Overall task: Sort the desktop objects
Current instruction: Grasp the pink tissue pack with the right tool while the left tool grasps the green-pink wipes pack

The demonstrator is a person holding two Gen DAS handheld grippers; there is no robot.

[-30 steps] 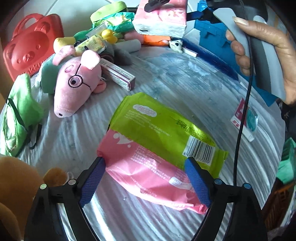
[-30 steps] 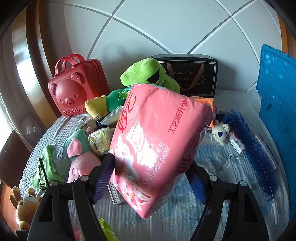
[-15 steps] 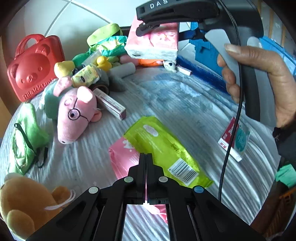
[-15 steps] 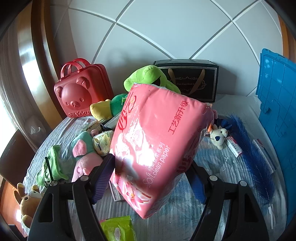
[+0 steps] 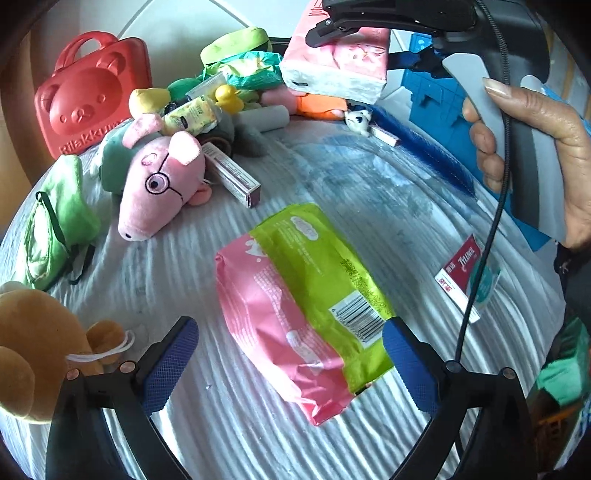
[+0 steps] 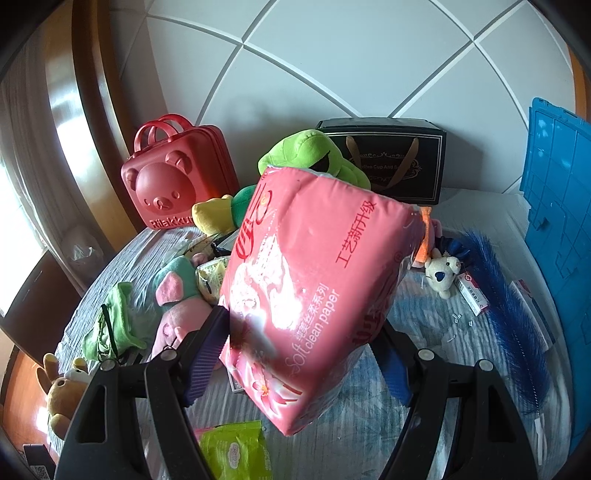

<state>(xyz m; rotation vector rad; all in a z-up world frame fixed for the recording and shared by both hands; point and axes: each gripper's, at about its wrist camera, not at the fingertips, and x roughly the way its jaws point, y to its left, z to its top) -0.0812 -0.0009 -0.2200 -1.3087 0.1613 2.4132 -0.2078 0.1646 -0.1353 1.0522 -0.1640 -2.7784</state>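
My right gripper (image 6: 295, 354) is shut on a pink tissue pack (image 6: 314, 280) and holds it in the air above the table; the pack also shows in the left wrist view (image 5: 340, 62), held by the right gripper (image 5: 369, 22). My left gripper (image 5: 290, 350) is open and empty, its blue pads on either side of the near end of a green and pink wipes packet (image 5: 306, 299) that lies flat on the grey cloth; its tip shows in the right wrist view (image 6: 232, 450).
A pink pig plush (image 5: 162, 184), a red bear case (image 5: 88, 96), a green pouch (image 5: 55, 229), a brown bear plush (image 5: 33, 347), a toothpaste box (image 5: 232, 173), a medicine box (image 5: 469, 277), a blue crate (image 6: 557, 229), a blue feather (image 6: 506, 306) and a black gift box (image 6: 391, 162) stand around.
My left gripper was open, shut half a second ago, and is open again, a little farther back from the wipes packet. The right gripper has risen slightly with the tissue pack.
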